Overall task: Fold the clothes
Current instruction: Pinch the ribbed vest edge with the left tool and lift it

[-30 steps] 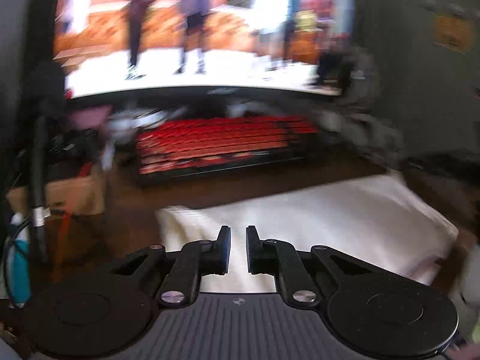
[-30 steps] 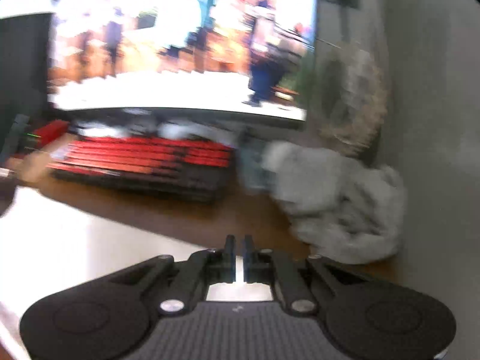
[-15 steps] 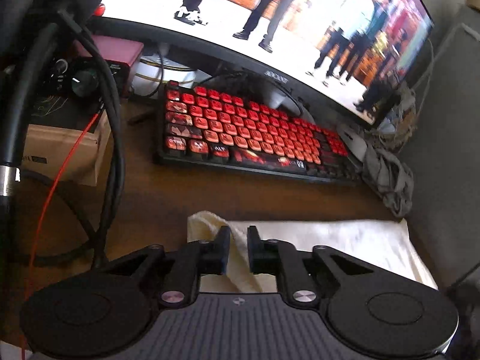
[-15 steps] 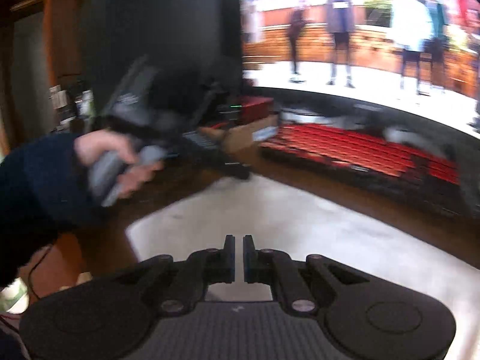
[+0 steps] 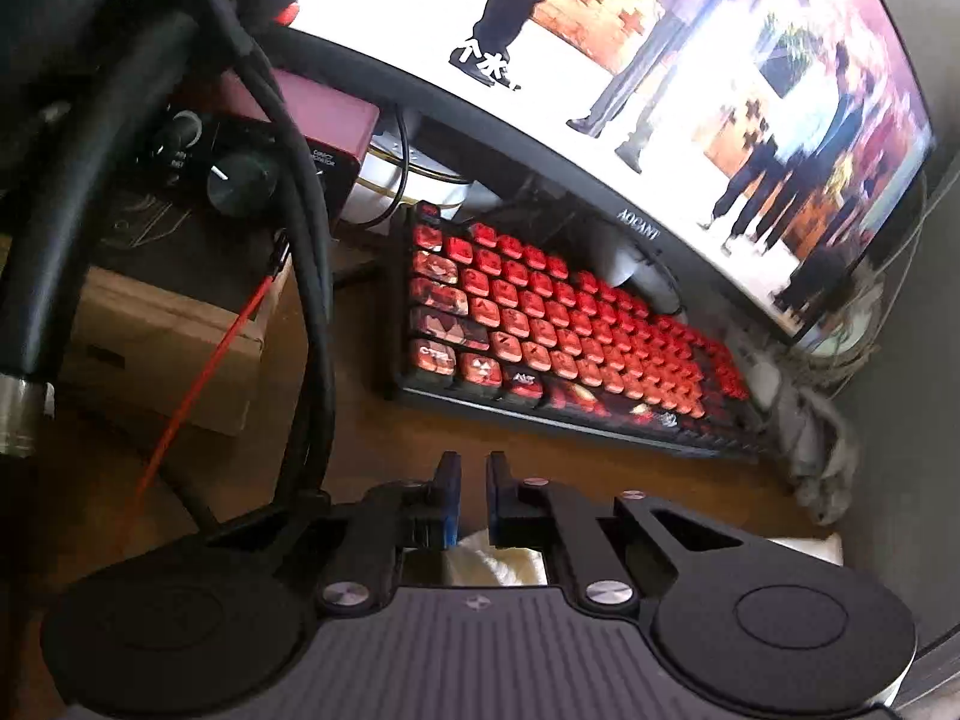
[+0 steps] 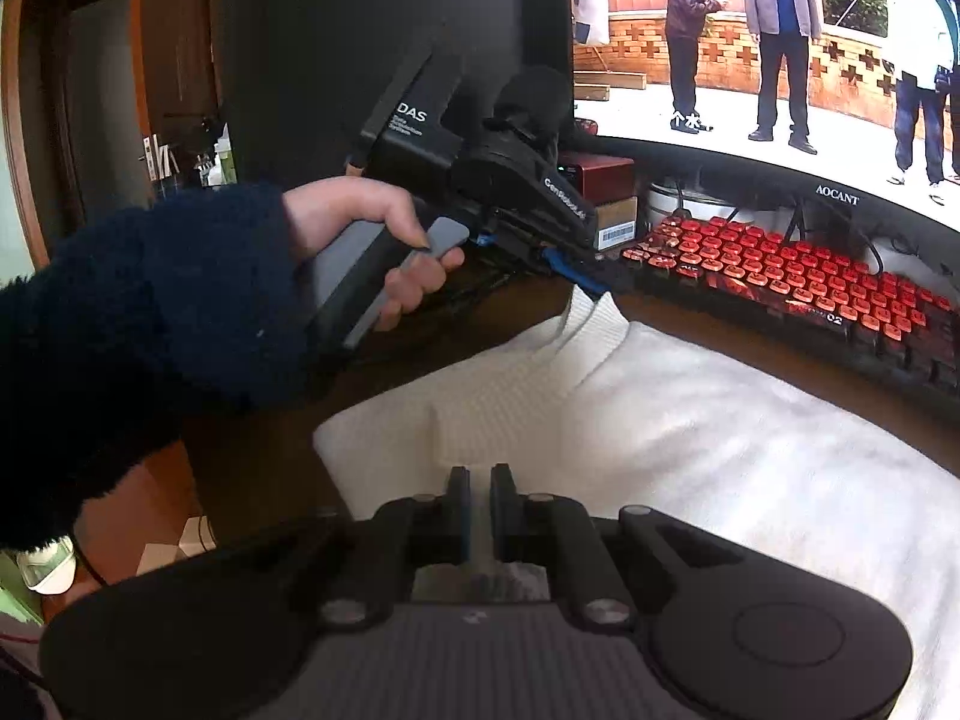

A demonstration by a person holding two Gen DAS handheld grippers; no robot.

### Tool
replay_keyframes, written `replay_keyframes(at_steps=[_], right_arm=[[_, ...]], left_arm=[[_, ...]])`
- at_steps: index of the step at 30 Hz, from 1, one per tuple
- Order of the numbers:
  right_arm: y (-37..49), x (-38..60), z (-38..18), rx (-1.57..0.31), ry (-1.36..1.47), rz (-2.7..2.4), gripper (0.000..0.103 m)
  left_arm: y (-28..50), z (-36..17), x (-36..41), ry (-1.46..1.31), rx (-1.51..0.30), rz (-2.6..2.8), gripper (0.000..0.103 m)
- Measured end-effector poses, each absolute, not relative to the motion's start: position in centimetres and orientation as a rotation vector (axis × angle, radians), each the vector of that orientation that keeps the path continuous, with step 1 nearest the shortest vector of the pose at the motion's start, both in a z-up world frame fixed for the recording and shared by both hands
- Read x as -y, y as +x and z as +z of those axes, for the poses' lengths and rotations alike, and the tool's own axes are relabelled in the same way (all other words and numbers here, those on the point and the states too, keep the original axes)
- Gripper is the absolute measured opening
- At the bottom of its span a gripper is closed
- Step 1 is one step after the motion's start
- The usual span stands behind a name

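Right under the right hand-held gripper [image 6: 478, 483] there's a white sweater [image 6: 690, 420] spread flat on the brown counter [image 6: 252, 468], collar end pointing away toward the red keyboard [image 6: 798, 270]. Its fingers are nearly together with just a thin gap and nothing between them, hovering over the near edge of the sweater. The left hand-held gripper [image 6: 591, 288], held by a hand [image 6: 384, 228] in a fuzzy dark blue sleeve [image 6: 150, 324], is clamped on the sweater's collar, off to the front-left. From its own camera you only see a bit of white knit [image 5: 492, 558] behind the fingers, keyboard [image 5: 570, 330] and monitor [image 5: 660, 60] straight ahead.
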State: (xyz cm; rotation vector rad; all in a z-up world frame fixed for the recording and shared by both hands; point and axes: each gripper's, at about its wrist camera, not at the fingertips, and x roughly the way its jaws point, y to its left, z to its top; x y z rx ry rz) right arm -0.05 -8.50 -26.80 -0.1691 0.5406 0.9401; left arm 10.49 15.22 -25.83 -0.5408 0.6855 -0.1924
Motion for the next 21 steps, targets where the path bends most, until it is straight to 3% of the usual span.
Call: replay_keyframes(at_steps=[8,16,21], right_arm=[[0.1,8.8,-26.9,-0.543,-0.142,0.945,0.008],[-0.1,8.5,-26.8,-0.54,-0.173,0.947,0.008],[-0.2,8.6,-26.7,-0.541,-0.177,0.951,0.008]], left_arm=[[6.8,-23.0,-14.5,-0.457,-0.671,-0.252,0.007],[3.9,-23.3,-11.1,0.002,-0.747,-0.192,0.007],[6.1,-24.1,-10.9,-0.017,-0.753,-0.222,0.007]])
